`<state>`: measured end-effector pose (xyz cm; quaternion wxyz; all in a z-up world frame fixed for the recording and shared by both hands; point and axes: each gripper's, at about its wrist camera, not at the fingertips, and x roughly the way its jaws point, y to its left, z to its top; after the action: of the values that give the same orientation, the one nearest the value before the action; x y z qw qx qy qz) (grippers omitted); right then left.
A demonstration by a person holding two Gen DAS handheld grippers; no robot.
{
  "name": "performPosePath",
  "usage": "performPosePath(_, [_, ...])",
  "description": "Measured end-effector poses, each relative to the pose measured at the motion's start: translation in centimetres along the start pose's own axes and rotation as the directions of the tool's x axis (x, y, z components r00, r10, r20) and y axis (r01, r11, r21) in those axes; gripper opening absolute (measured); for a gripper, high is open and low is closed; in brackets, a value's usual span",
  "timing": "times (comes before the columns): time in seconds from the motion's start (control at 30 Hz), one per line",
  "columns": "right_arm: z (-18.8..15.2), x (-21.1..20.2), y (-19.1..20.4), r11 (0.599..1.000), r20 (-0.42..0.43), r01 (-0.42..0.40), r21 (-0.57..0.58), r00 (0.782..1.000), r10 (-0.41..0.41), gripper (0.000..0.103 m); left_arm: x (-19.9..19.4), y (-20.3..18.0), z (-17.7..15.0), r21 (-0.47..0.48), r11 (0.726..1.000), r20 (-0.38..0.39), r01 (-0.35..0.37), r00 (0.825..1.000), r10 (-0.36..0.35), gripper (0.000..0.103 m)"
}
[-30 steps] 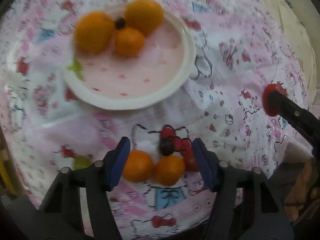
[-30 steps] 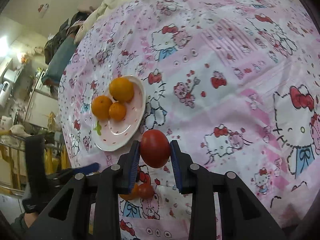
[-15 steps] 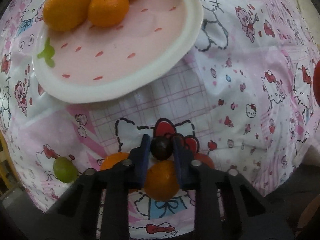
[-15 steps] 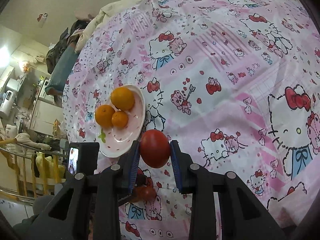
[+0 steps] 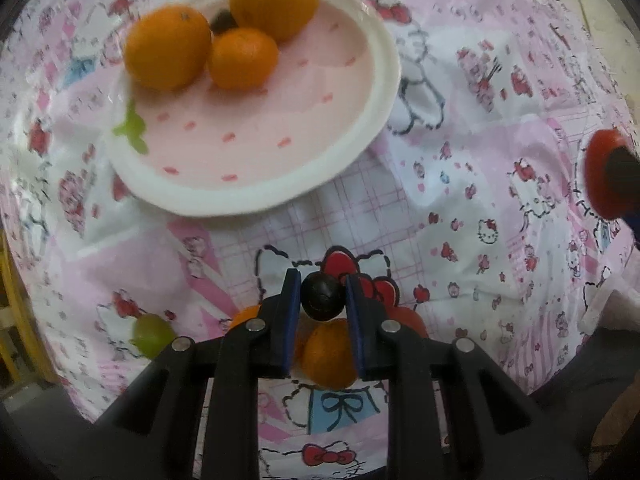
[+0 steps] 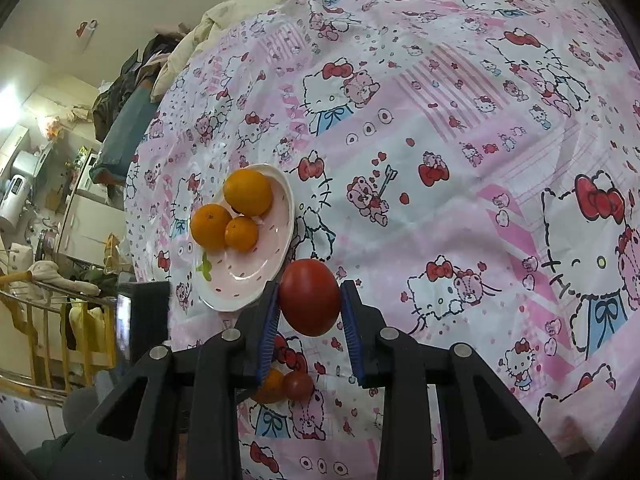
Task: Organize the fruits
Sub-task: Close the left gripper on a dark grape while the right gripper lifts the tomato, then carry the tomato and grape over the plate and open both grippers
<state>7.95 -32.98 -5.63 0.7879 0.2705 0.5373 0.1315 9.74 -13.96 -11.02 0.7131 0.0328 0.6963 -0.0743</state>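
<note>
Lifted since half a second ago, the left claw (image 5: 323, 295) pinches a dark grape (image 5: 321, 296) above the bedspread (image 5: 460, 160), short of the plate (image 5: 376, 128). That small round grape could squirt free. Only the right view shows the right claw (image 6: 309, 305) clamping a tomato (image 6: 309, 297).

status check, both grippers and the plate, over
Left gripper shut on dark grape. Right gripper shut on red tomato. Plate holds three oranges, front half free. Nothing blocking.
</note>
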Motion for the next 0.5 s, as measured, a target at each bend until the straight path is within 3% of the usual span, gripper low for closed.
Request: performPosePath(0.5, [-0.3, 1.0, 2.2, 0.998, -0.015, -0.014, -0.062, 1.000, 0.013, 0.032, -7.7, 6.0, -0.4, -0.061, 0.998, 0.201, -0.027, 0.979, 0.039, 0.018])
